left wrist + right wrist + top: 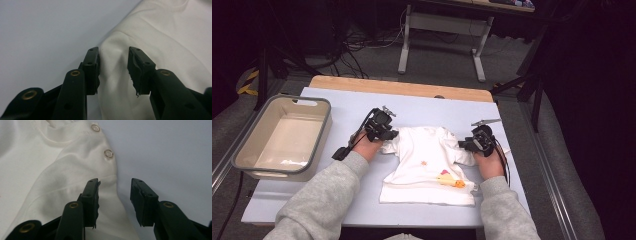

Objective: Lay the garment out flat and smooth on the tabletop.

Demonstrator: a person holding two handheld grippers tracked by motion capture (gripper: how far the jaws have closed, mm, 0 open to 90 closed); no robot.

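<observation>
Pale blue surface (342, 107) carries a grey plastic tub (282, 137) at its left and a small white cotton shirt (427, 165) spread flat mid-surface; the left gripper (113, 68) straddles one sleeve, fingers apart, while the right gripper (115, 200) straddles the buttoned shoulder edge, fingers apart

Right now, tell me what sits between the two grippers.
In the high view, the white shirt lies flat on the table between the left gripper and right gripper, one at each shoulder. Nothing else lies there.
</observation>
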